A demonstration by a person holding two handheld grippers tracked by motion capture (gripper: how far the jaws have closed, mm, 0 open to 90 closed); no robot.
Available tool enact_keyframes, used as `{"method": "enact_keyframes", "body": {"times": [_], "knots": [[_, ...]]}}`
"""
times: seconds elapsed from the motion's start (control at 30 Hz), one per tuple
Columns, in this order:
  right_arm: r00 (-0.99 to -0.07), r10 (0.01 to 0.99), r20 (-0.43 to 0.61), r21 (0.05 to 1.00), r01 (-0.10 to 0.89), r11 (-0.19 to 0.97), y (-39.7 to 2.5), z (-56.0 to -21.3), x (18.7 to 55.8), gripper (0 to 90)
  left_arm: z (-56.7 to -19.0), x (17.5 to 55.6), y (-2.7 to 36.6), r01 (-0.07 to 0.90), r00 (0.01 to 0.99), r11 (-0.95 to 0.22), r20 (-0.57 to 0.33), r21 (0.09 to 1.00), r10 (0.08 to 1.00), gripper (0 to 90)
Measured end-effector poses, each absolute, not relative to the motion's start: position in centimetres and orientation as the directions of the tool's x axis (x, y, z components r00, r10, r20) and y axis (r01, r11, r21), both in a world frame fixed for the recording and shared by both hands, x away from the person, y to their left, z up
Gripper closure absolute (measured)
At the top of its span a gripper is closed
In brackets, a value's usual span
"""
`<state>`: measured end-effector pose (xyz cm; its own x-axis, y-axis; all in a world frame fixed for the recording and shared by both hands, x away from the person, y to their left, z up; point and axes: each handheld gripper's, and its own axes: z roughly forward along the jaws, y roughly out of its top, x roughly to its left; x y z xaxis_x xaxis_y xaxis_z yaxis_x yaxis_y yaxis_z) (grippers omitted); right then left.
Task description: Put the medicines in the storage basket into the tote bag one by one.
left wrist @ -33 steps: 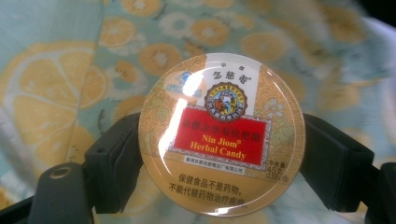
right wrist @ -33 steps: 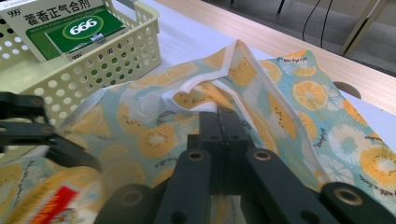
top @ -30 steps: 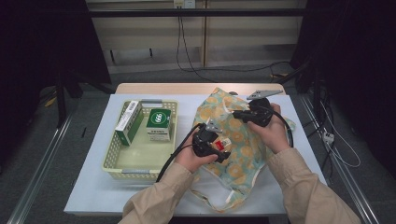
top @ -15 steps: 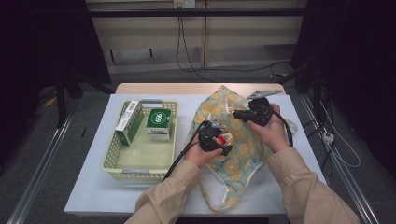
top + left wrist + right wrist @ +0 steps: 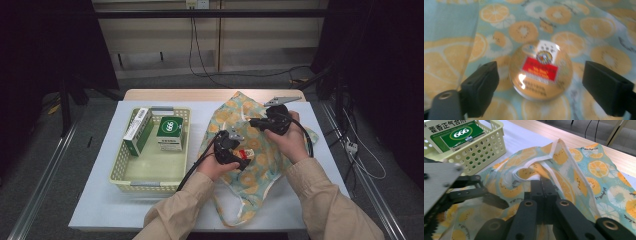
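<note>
You are seeing the clearest print on the green box (image 5: 456, 133) standing in the yellow basket (image 5: 486, 150): in the right gripper view a white oval is showing "666", with the Chinese heading "藿香正气合剂" running along the white band above it. In the high view the same green box (image 5: 170, 131) is showing that oval, too small to read beyond the digits. The long white and green box (image 5: 137, 129) beside it is carrying print too small to read. In the left gripper view the round tin (image 5: 540, 70) lying on the fruit-print cloth bag (image 5: 599, 32) is showing a red label with yellow lettering, blurred past reading. Small dark script on the bag is also illegible.
</note>
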<state>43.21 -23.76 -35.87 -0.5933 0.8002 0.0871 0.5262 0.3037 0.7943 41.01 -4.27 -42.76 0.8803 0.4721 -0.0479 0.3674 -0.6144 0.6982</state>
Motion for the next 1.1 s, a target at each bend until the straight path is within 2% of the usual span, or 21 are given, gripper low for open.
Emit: {"method": "enact_keyframes", "body": {"times": [0.07,0.17,0.2,0.23,0.27,0.3,0.37,0.47,0.73,0.83,0.97,1.1], "knots": [[-0.594,0.8,0.085,0.795,0.524,0.305,-23.7,-35.8,43.1,90.0,-42.4,40.3,-3.9,0.362,0.883,-0.639,-0.032,0.679,0.468,22.0],[-0.593,0.801,0.083,0.795,0.524,0.306,-23.7,-35.8,43.1,90.0,-42.1,39.6,-3.0,0.374,0.889,-0.633,-0.068,0.678,0.452,39.2],[-0.591,0.802,0.083,0.794,0.525,0.305,-23.8,-35.7,43.1,90.0,-42.1,39.4,-2.8,0.38,0.888,-0.646,-0.065,0.661,0.456,51.3],[-0.59,0.803,0.086,0.795,0.527,0.302,-23.8,-35.7,43.0,90.0,-42.2,39.2,-2.7,0.375,0.889,-0.66,-0.051,0.651,0.454,59.5],[-0.591,0.803,0.083,0.795,0.525,0.304,-23.8,-35.8,43.0,90.0,-42.3,39.1,-2.7,0.384,0.887,-0.665,-0.056,0.64,0.459,63.9],[-0.591,0.803,0.08,0.795,0.524,0.307,-23.8,-35.8,43.0,90.0,-42.6,39.1,-2.6,0.404,0.887,-0.656,-0.098,0.637,0.451,71.4],[-0.591,0.802,0.082,0.794,0.526,0.306,-23.7,-35.8,43.0,90.0,-43.0,39.0,-2.7,0.398,0.893,-0.678,-0.093,0.618,0.44,79.1],[-0.592,0.801,0.084,0.793,0.526,0.306,-23.7,-35.9,43.0,90.0,-43.8,39.2,-3.3,0.411,0.887,-0.678,-0.097,0.61,0.451,84.8],[-0.59,0.801,0.098,0.789,0.537,0.3,-23.9,-36.3,43.0,90.0,-45.1,41.7,-5.5,0.456,0.828,-0.544,-0.112,0.704,0.55,86.7],[-0.588,0.803,0.098,0.784,0.542,0.301,-24.0,-36.5,43.0,90.0,-45.2,42.2,-6.0,0.462,0.821,-0.511,-0.131,0.725,0.556,86.7],[-0.585,0.805,0.102,0.783,0.546,0.298,-24.2,-36.6,42.9,90.0,-44.8,42.0,-5.4,0.482,0.818,-0.489,-0.174,0.727,0.548,79.6],[-0.581,0.807,0.105,0.784,0.548,0.293,-24.2,-36.8,43.0,90.0,-43.4,41.3,-4.4,0.483,0.828,-0.497,-0.192,0.721,0.526,60.4]]}}
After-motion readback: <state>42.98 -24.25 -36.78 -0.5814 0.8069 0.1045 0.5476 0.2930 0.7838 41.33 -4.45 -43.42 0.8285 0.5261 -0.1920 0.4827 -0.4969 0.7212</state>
